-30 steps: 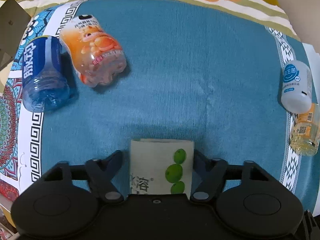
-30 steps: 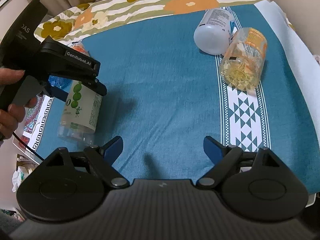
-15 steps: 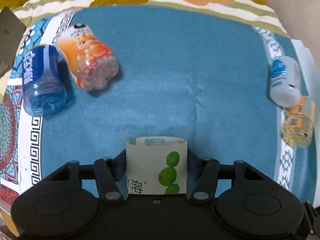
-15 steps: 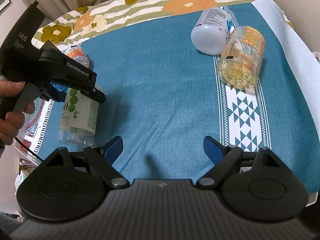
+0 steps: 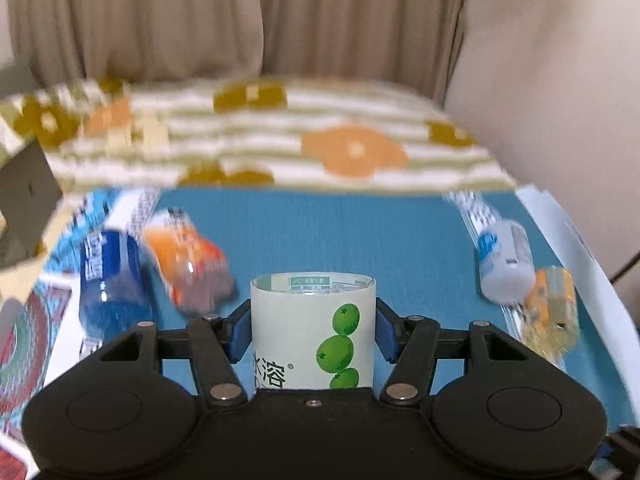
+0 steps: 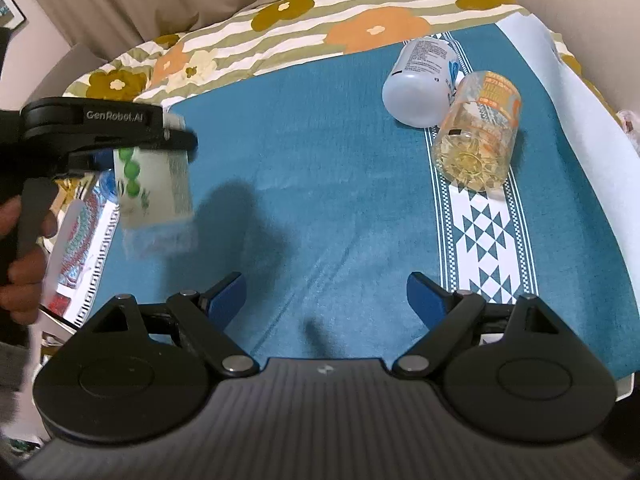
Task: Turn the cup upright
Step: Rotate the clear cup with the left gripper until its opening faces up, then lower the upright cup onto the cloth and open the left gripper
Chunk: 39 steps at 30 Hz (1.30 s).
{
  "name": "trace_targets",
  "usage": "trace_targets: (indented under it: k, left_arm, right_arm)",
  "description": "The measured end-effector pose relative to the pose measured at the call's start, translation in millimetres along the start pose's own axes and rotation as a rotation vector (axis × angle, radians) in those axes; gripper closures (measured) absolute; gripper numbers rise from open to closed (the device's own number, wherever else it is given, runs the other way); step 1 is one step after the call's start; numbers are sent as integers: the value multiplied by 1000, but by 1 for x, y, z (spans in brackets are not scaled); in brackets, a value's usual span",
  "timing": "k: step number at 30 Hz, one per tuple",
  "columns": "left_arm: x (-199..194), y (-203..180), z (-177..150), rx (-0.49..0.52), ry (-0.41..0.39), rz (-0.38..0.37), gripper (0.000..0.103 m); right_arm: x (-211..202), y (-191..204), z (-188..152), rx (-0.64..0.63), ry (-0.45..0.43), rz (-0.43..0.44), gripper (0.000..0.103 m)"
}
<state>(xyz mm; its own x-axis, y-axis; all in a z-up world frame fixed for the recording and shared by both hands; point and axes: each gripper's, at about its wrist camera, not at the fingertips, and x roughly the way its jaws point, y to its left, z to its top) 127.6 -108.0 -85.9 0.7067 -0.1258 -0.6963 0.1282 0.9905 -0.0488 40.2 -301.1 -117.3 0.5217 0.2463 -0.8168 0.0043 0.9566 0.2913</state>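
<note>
Over the left side of the teal cloth (image 6: 320,168), the left gripper (image 5: 314,330) has its blue-padded fingers (image 5: 239,334) pressed against both sides of the cup (image 5: 313,330), a pale container printed with green fruit, and there it is in the right wrist view too, the cup (image 6: 154,196) hanging from the gripper's black body with its rim end up and its clear base pointing down, blurred, and whether that base touches the cloth cannot be told. The left hand (image 6: 24,264) wraps the pistol handle at the frame edge. Down at the near edge, the right gripper (image 6: 324,298) hovers above bare cloth with its fingers spread wide and nothing between them, well apart from the cup. To the left of the cup lie a blue bottle (image 5: 112,280) and an orange bottle (image 5: 188,260), side by side on their sides. Over on the right, a white bottle (image 6: 422,82) lies on its side touching a clear glass jar (image 6: 478,132) with an orange label, both resting on the white patterned band (image 6: 484,248) of the cloth. Beyond it all, a floral striped blanket (image 5: 248,136) meets a beige curtain (image 5: 240,20).
</note>
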Motion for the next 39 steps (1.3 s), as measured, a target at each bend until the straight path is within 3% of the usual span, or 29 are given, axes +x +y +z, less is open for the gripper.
trace_targets:
  k: [7, 15, 23, 29, 39]
  left_arm:
    - [5, -7, -34, 39, -211, 28, 38]
    - [-15, -14, -58, 91, -263, 33, 38]
    - [-28, -6, -68, 57, -179, 21, 37]
    - [-20, 5, -57, -3, -24, -16, 36]
    - [-18, 2, -53, 16, 22, -29, 32]
  right_arm:
    - [7, 1, -13, -23, 5, -59, 0]
    - [8, 2, -24, -30, 13, -73, 0]
    - [6, 10, -28, -46, 11, -56, 0]
    - [4, 16, -28, -55, 7, -53, 0]
    - [3, 16, -26, -50, 1, -53, 0]
